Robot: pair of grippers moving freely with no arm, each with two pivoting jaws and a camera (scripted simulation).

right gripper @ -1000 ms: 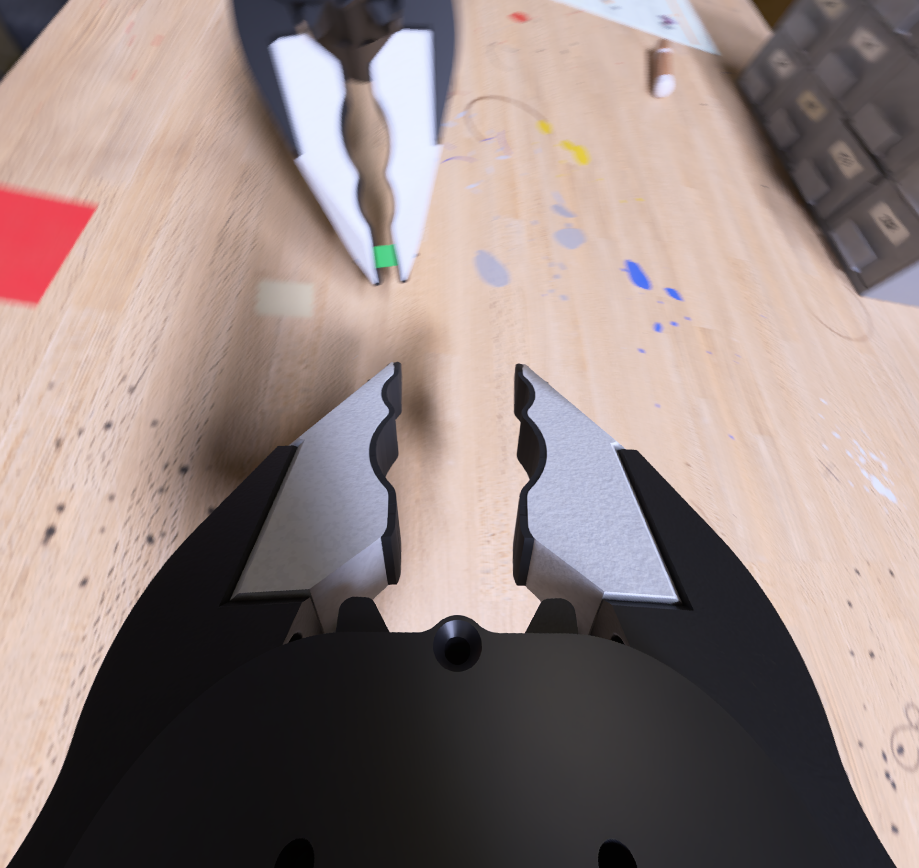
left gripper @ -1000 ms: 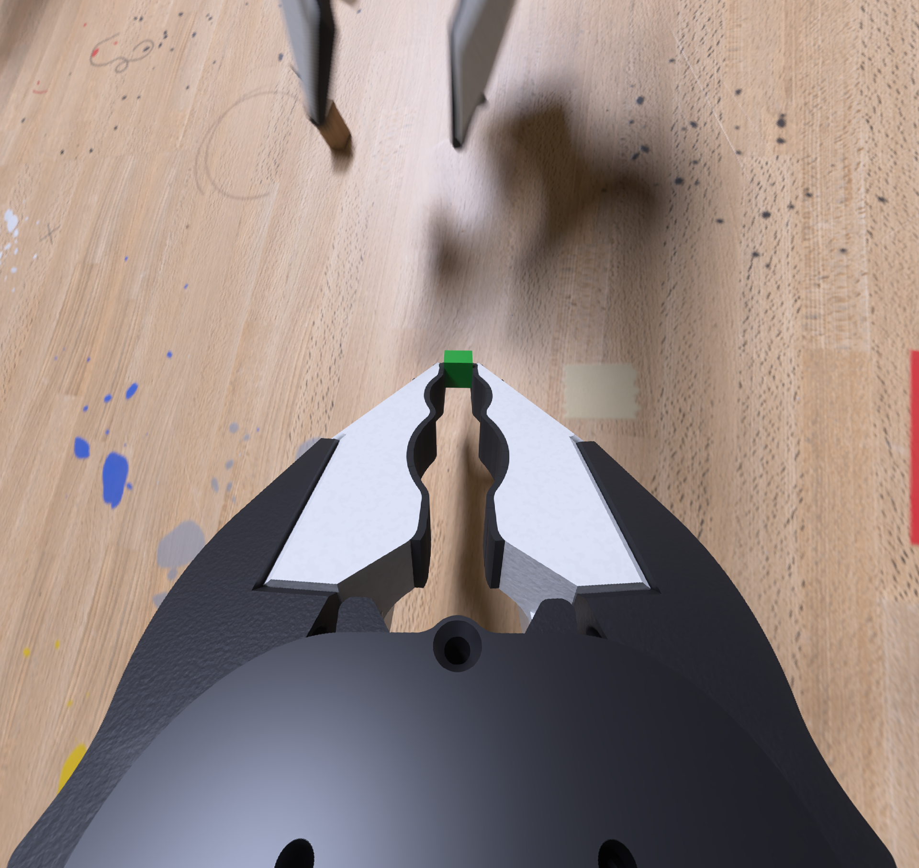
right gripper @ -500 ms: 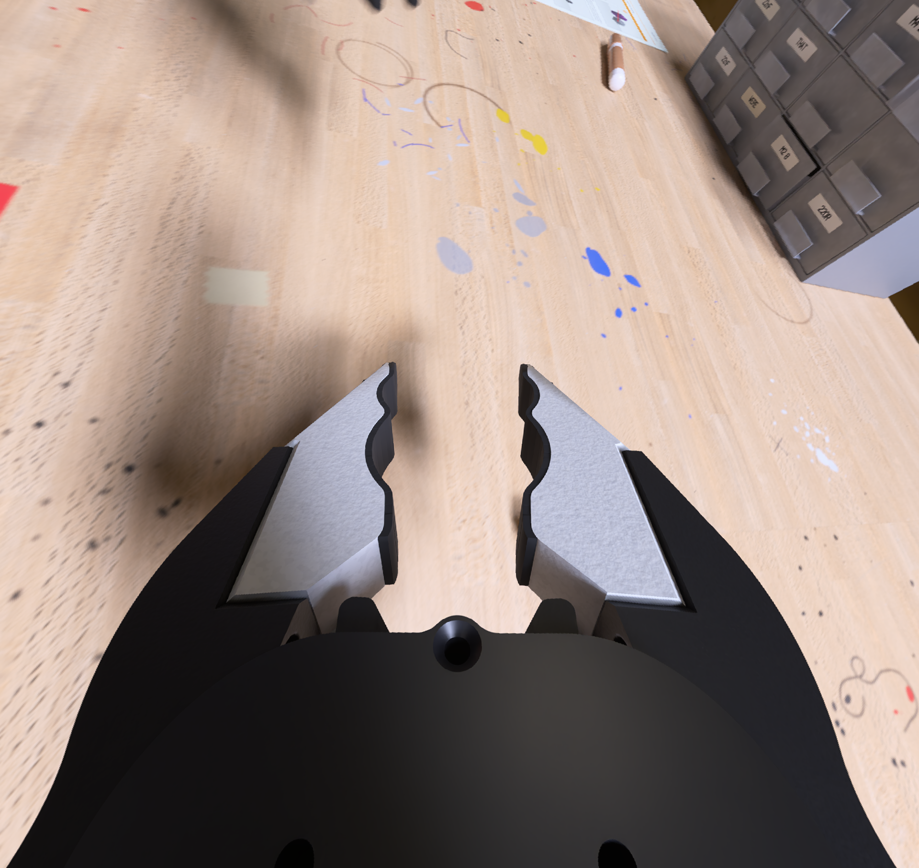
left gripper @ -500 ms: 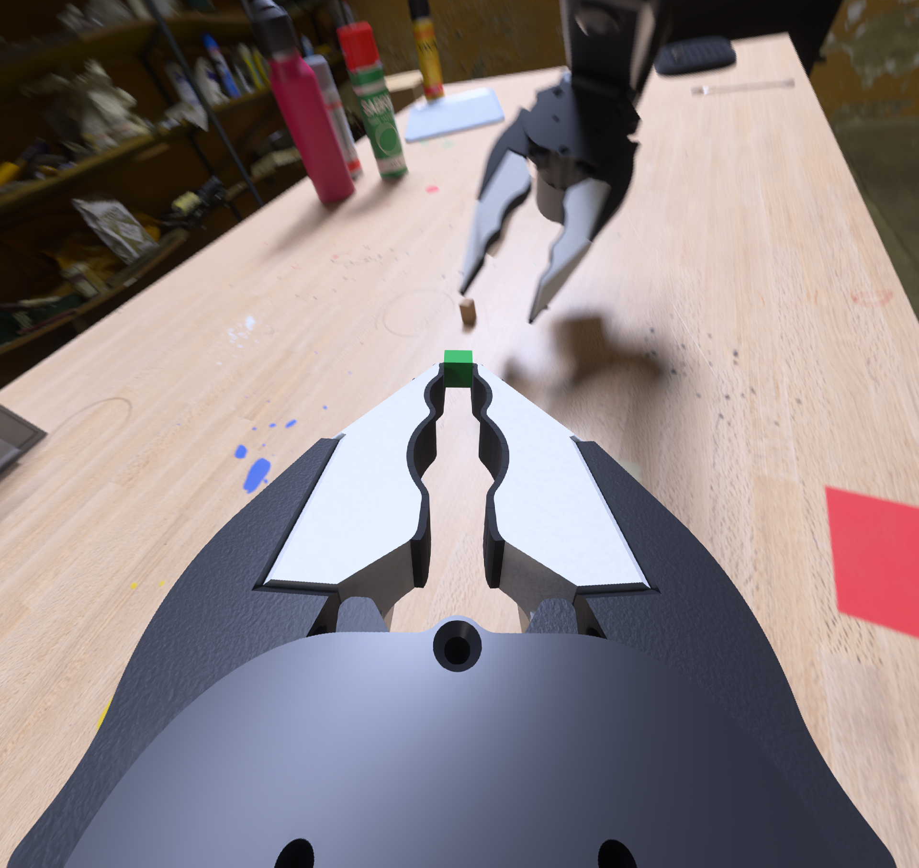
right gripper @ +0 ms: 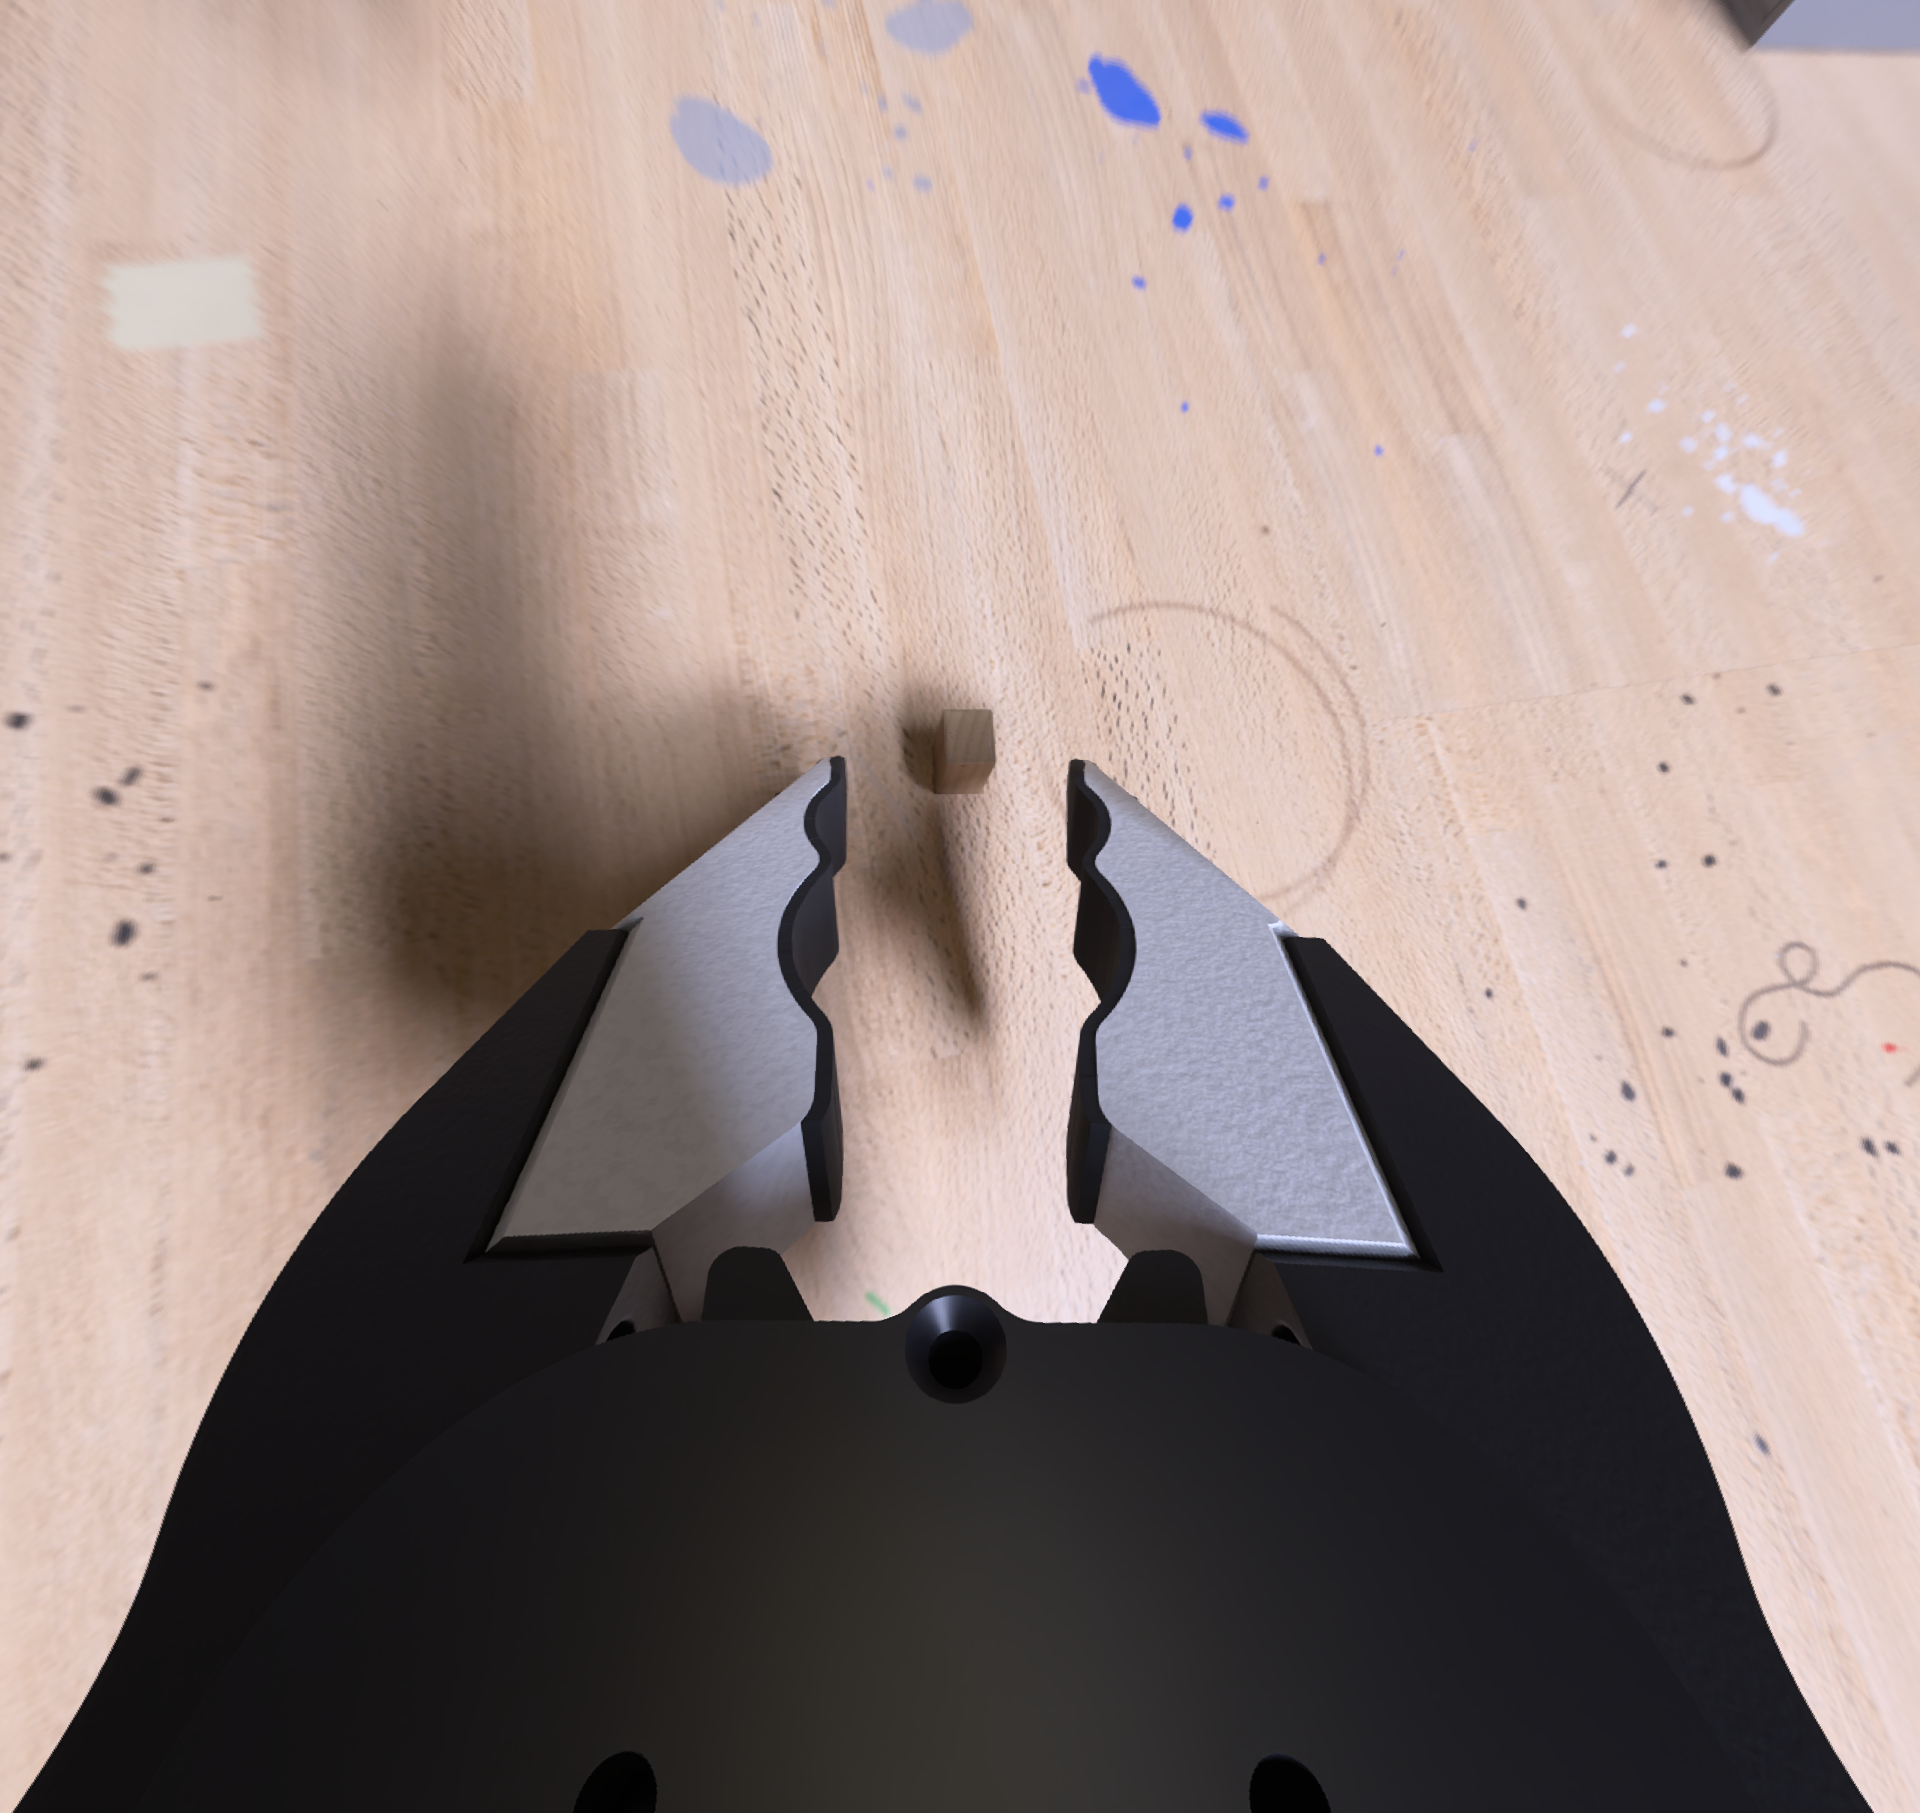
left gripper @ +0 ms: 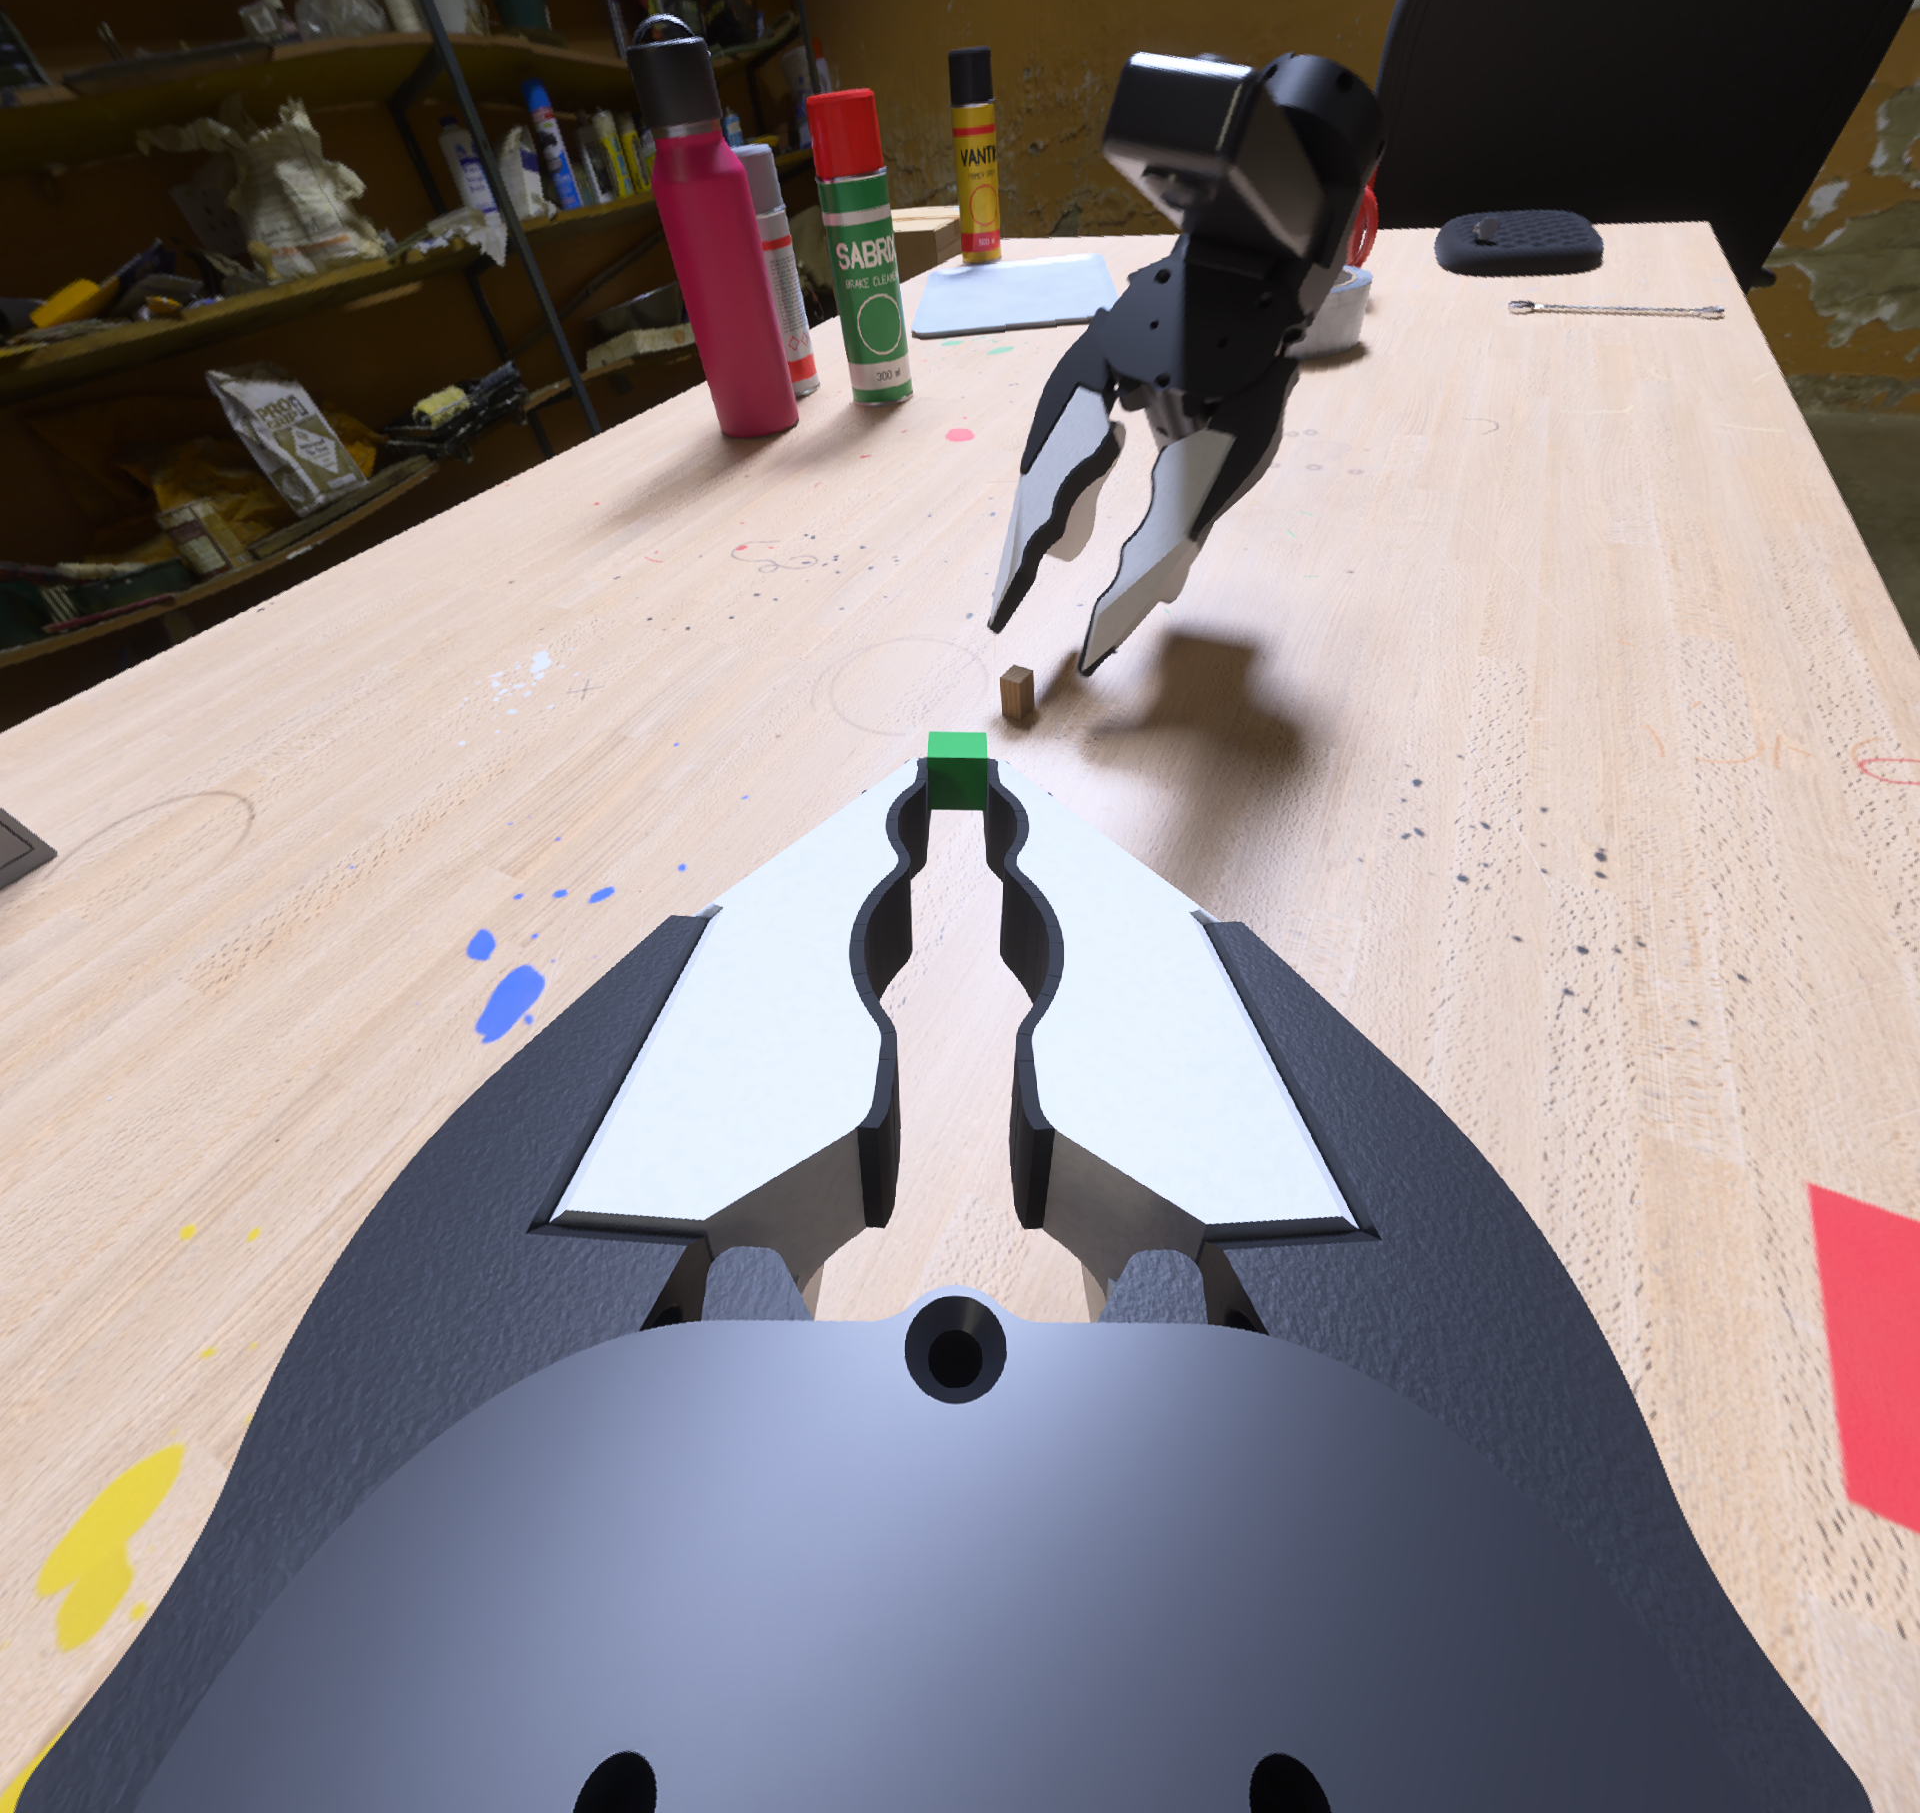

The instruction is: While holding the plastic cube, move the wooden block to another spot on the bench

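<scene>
My left gripper (left gripper: pixel 956 776) is shut on a small green plastic cube (left gripper: pixel 956 771) at its fingertips, held above the wooden bench (left gripper: pixel 1455 932). A small wooden block (left gripper: pixel 1016 694) stands upright on the bench just beyond the cube. My right gripper (left gripper: pixel 1044 646) shows farther off in the left wrist view, open, tilted down, its tips hovering just above and behind the block. In the right wrist view the block (right gripper: pixel 962 749) stands on the bench just ahead of the open right gripper (right gripper: pixel 956 776), between the lines of its two fingers and untouched.
A pink bottle (left gripper: pixel 717 246), spray cans (left gripper: pixel 868 246) and a grey tray (left gripper: pixel 1013 293) stand at the bench's far left. A red patch (left gripper: pixel 1870 1348) lies at the right. A pale tape patch (right gripper: pixel 179 300) and paint spots (right gripper: pixel 1122 90) mark the bench. Shelving stands left.
My left gripper tilted up and drew back with the cube, so the room came into view. My right gripper swung down over the wooden block, which now shows between its fingers.
</scene>
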